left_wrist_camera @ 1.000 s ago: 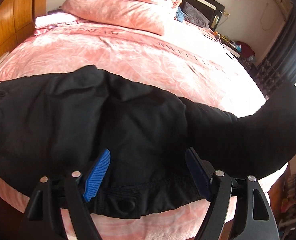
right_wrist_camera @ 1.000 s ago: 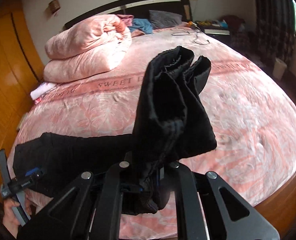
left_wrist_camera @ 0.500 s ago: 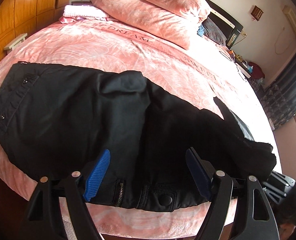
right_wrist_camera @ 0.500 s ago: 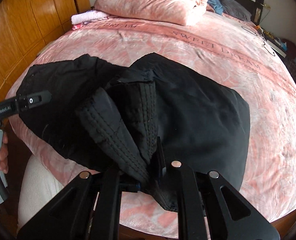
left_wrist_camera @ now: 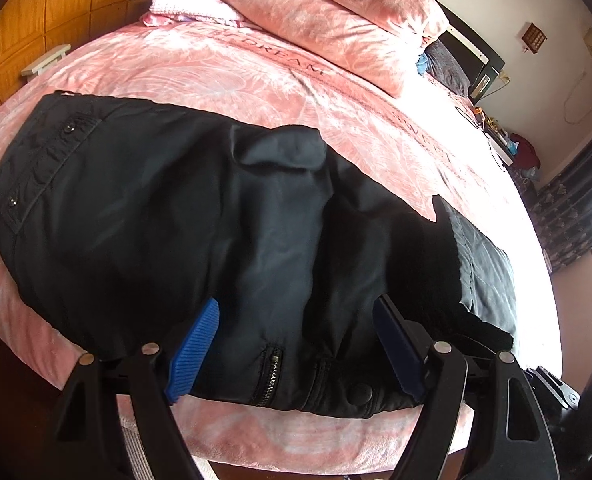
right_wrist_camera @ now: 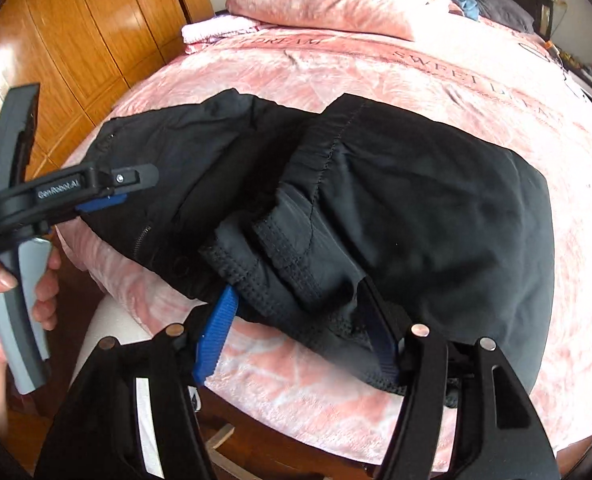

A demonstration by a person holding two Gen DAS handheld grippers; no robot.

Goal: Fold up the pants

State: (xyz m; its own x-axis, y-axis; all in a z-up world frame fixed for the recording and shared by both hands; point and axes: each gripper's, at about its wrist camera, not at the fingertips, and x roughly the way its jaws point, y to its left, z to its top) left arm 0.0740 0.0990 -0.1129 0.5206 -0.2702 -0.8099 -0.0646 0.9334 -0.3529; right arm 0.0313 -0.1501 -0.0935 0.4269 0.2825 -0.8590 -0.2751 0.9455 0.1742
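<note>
Black pants (left_wrist_camera: 176,208) lie across the near edge of the pink bed (left_wrist_camera: 256,80), folded with the legs laid back over the waist part. My left gripper (left_wrist_camera: 296,344) hovers open over the waistband by the zip (left_wrist_camera: 270,376) and snap, touching nothing. In the right wrist view the pants (right_wrist_camera: 416,200) fill the middle, and the stitched leg hems (right_wrist_camera: 280,264) rest in a heap between the blue pads of my right gripper (right_wrist_camera: 298,332). Its jaws are opening and the pads no longer press the cloth. The left gripper (right_wrist_camera: 108,196) shows at the left, held by a hand (right_wrist_camera: 0,300).
A folded pink quilt (right_wrist_camera: 324,4) and a folded towel (right_wrist_camera: 216,30) sit toward the head of the bed. A wooden wardrobe (right_wrist_camera: 96,40) stands close on the left. The bed's dark wooden frame (right_wrist_camera: 296,432) runs just below the pants. A cluttered nightstand (left_wrist_camera: 508,148) is at far right.
My right gripper swung the leg ends down and over onto the waist part, then spread its jaws off them. The left gripper slid along the waistband and stayed open.
</note>
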